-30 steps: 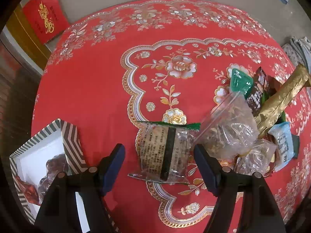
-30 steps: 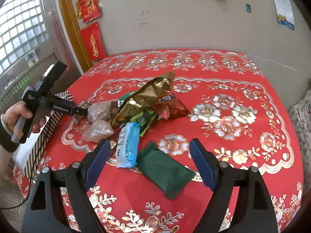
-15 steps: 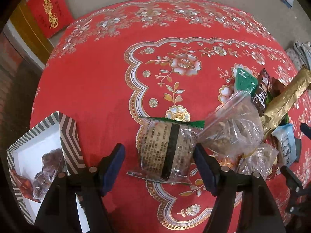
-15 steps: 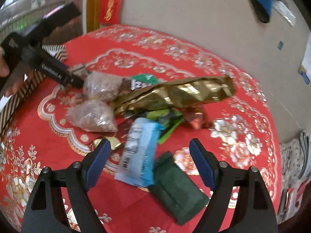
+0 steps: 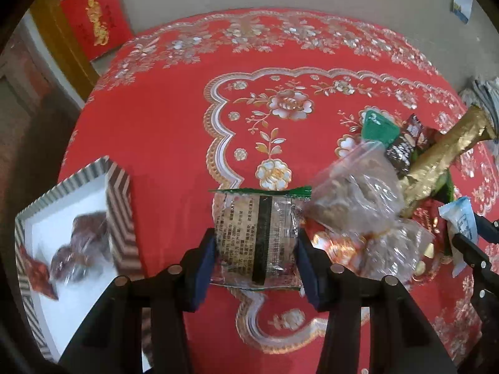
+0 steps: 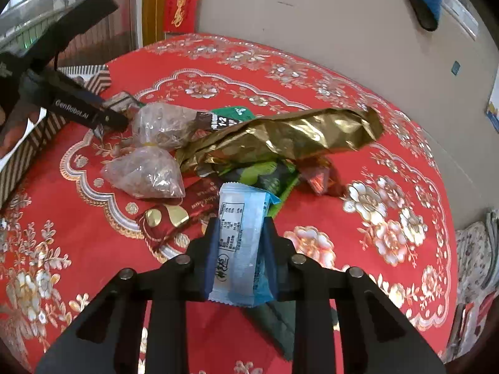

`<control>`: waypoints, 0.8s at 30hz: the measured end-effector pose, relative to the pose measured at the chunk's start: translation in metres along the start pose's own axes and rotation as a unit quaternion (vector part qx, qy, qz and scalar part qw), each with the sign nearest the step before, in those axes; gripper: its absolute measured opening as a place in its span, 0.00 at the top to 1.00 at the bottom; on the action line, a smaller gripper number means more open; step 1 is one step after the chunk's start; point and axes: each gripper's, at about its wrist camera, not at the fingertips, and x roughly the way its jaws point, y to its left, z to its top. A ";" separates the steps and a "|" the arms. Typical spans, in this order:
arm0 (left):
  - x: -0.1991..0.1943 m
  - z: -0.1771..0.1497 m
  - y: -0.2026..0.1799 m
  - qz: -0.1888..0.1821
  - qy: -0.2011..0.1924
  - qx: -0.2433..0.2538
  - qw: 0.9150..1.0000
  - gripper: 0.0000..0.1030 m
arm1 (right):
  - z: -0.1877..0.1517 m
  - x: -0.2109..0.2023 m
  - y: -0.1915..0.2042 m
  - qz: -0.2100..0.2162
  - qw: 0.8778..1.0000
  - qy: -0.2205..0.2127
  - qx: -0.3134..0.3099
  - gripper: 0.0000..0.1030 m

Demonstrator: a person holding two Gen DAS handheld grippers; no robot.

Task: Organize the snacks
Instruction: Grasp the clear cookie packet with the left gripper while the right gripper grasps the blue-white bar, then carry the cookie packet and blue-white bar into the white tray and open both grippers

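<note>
My left gripper [image 5: 256, 251] had its jaws pressed against both sides of a clear packet with a green seal [image 5: 257, 237], which lay flat on the desk [image 5: 162, 131]. My right gripper [image 6: 240, 254] had its jaws closed around a pale blue packet [image 6: 241, 243], gripped at its middle. Beyond them sat the rest of the pile, touching and overlapping: two clear bags [image 6: 146, 171], a long gold foil bag [image 6: 280, 138], and green and dark red wrappers. The striped box [image 5: 120, 205] to my left, near the desk's edge, held only a few wrapped pieces. I judged the sorting barely begun, with most snacks outside the box.
</note>
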 end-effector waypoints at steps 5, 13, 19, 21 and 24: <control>-0.029 -0.018 -0.003 -0.006 -0.026 -0.023 0.999 0.52 | -0.003 -0.017 -0.001 0.015 1.000 -0.020 0.013 0.77; -0.079 -0.055 -0.023 0.024 -0.087 -0.027 0.996 0.52 | -0.004 -0.041 0.013 0.026 0.998 -0.051 0.009 0.77; -0.090 -0.073 -0.030 0.034 -0.103 -0.035 0.994 0.52 | -0.007 -0.050 0.018 0.033 0.997 -0.066 0.015 0.77; -0.093 -0.079 -0.032 0.029 -0.103 -0.040 0.993 0.52 | -0.010 -0.053 0.021 0.036 0.997 -0.072 0.018 0.77; -0.098 -0.088 -0.034 0.032 -0.111 -0.040 0.992 0.52 | -0.010 -0.057 0.025 0.041 0.996 -0.079 0.018 0.77</control>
